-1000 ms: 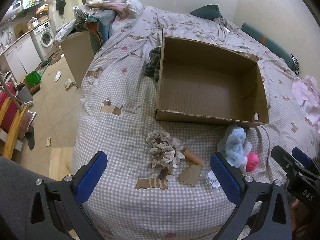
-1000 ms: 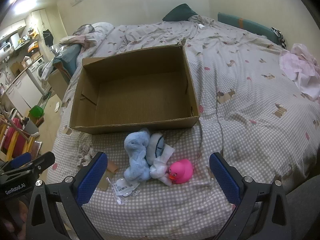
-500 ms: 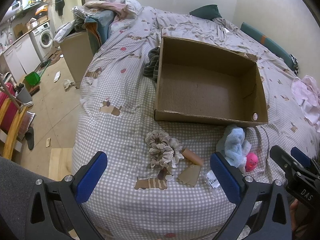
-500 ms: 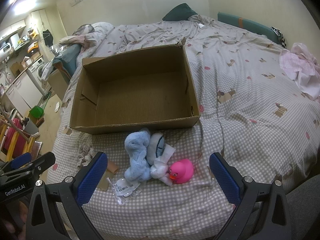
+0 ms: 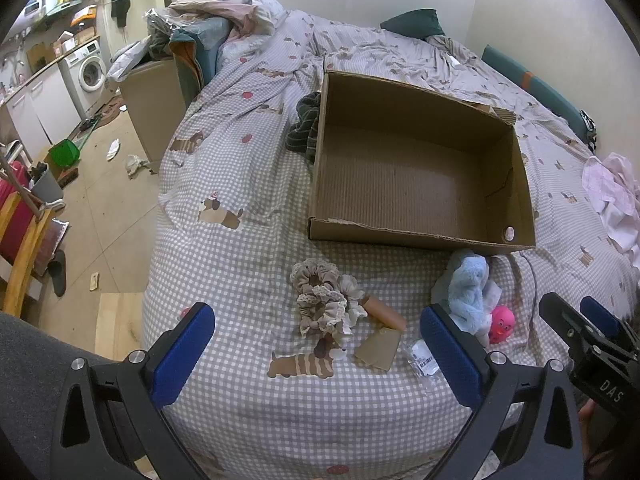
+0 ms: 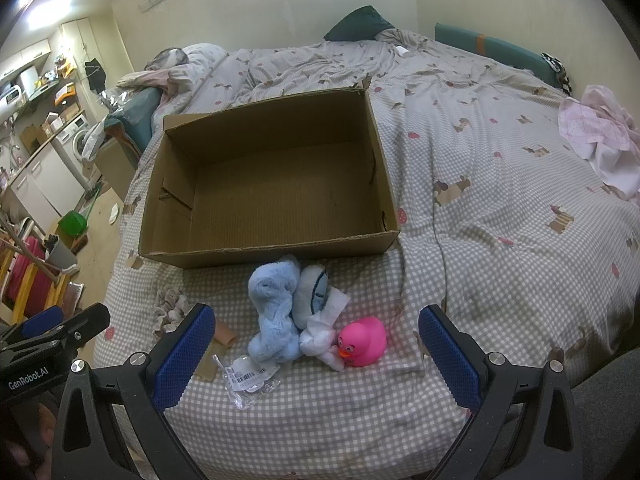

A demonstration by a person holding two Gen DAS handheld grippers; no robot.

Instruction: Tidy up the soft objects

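Note:
An open empty cardboard box [image 5: 416, 236] [image 6: 264, 250] lies on the bed. In front of it lie beige scrunchies [image 5: 324, 300], a blue plush toy [image 5: 468, 288] [image 6: 274, 312], a white-blue soft piece [image 6: 314, 292] and a pink rubber duck [image 5: 502, 322] [image 6: 364, 342]. My left gripper [image 5: 316, 350] is open and empty, hovering above the bed's near edge before the scrunchies. My right gripper [image 6: 314, 350] is open and empty, just before the plush and duck.
A cardboard tube [image 5: 384, 314], a cardboard scrap [image 5: 378, 348] and a clear plastic bag [image 6: 250, 378] lie near the toys. A dark striped cloth [image 5: 306, 128] sits left of the box. Pink clothes [image 6: 600, 136] lie at right. The floor drops off at left.
Both grippers have barely shifted; the views are almost unchanged. Nothing was taken hold of or moved.

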